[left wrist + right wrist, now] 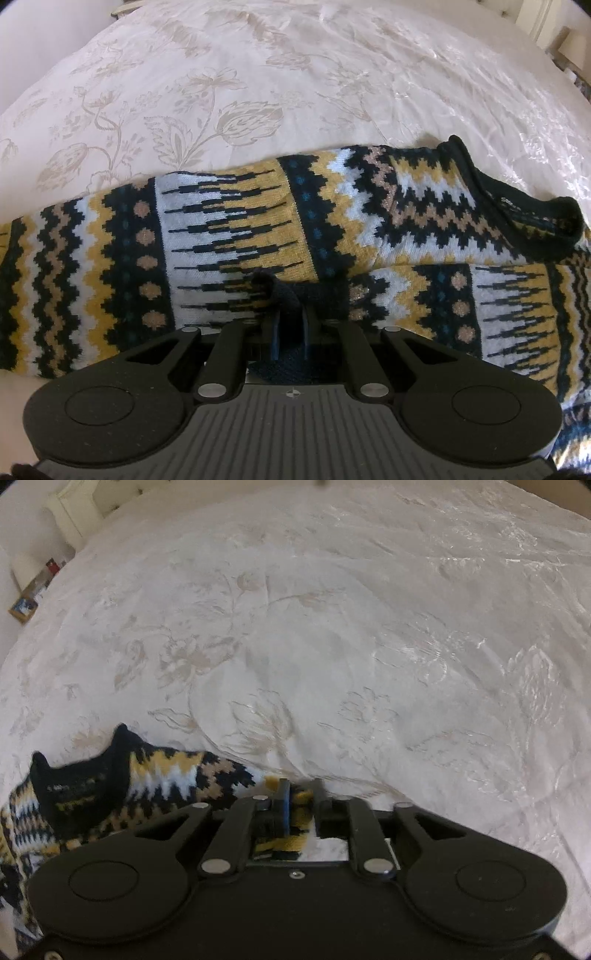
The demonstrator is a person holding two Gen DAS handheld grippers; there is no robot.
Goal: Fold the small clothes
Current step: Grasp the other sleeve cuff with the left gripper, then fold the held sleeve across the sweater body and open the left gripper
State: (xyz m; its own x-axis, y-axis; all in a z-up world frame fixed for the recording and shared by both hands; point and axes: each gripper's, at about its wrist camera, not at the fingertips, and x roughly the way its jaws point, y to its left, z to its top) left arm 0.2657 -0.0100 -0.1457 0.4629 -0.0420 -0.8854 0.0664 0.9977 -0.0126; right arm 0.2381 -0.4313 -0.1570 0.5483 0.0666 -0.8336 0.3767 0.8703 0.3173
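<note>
A small knitted sweater in navy, mustard, white and tan zigzags lies across the bed; its dark collar is at the right. My left gripper is shut on the sweater's dark navy cuff edge, which bunches between the fingers over the body. A sleeve lies along the lower right. In the right wrist view the sweater is at the lower left with its collar raised. My right gripper is shut on a mustard and black fold of its shoulder edge.
A white bedspread with a pale floral pattern covers the whole surface, also in the right wrist view. A white headboard or furniture piece and a small box stand beyond the bed's far left edge.
</note>
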